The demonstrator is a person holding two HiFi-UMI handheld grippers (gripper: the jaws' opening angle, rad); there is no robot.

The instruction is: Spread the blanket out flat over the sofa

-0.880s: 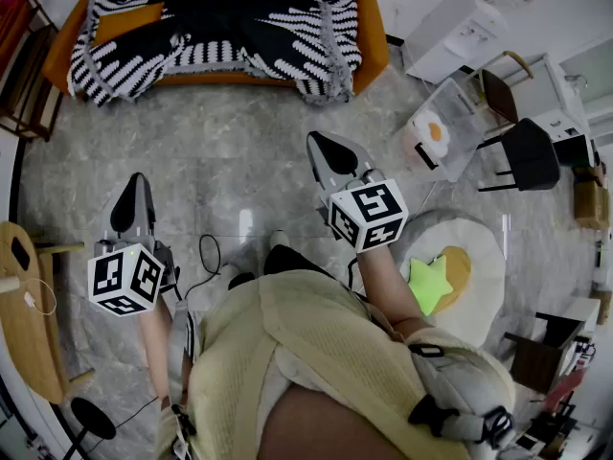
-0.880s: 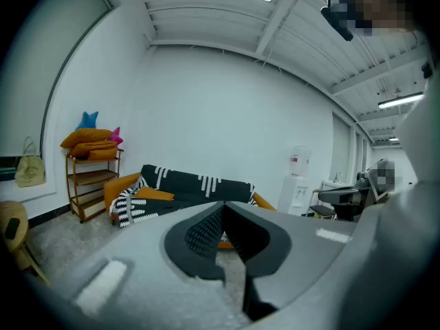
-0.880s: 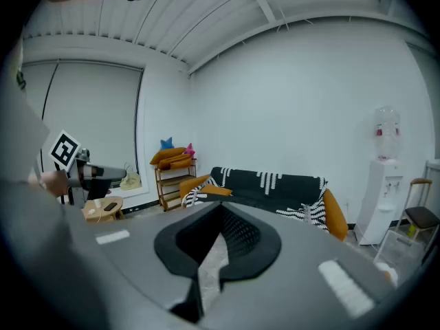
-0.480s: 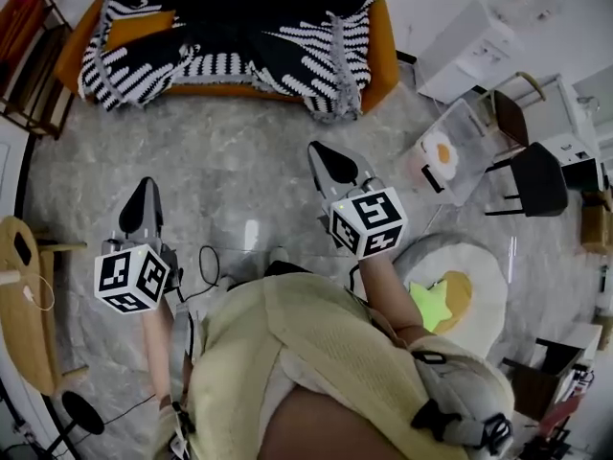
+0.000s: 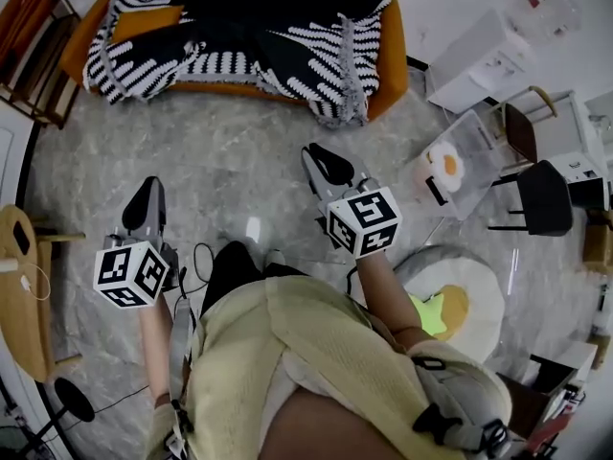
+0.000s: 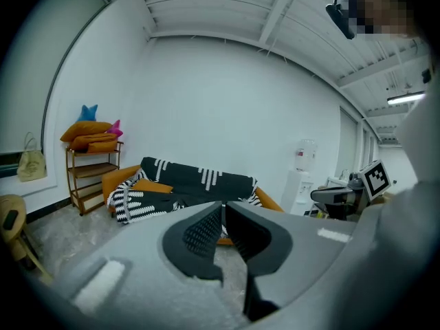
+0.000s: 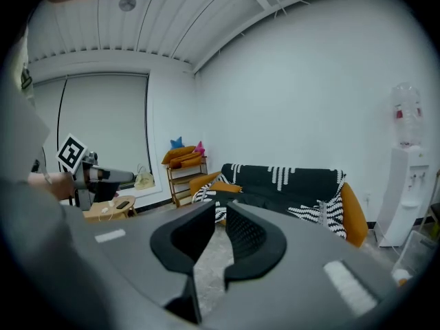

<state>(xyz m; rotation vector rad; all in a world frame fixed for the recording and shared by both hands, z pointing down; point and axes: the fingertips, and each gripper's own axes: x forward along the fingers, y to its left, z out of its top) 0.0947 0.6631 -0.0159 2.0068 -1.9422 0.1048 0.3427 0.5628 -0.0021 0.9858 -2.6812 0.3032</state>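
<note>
Person is stepping closer, so the sofa (image 5: 388,60) is looming nearer, with the striped blanket (image 5: 239,36) lying bunched across it. Left hand-held gripper (image 5: 150,188) is sitting pinched together, right hand-held gripper (image 5: 314,156) barely cracked, both empty.

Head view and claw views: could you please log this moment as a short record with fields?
blanket: black and white, bunched up on the sofa, not flat
sofa: orange, ahead of both claws
left claw: shut, empty, well short of the blanket
right claw: jaws slightly apart, empty, well short of the blanket
task status: spreading not yet begun
</note>
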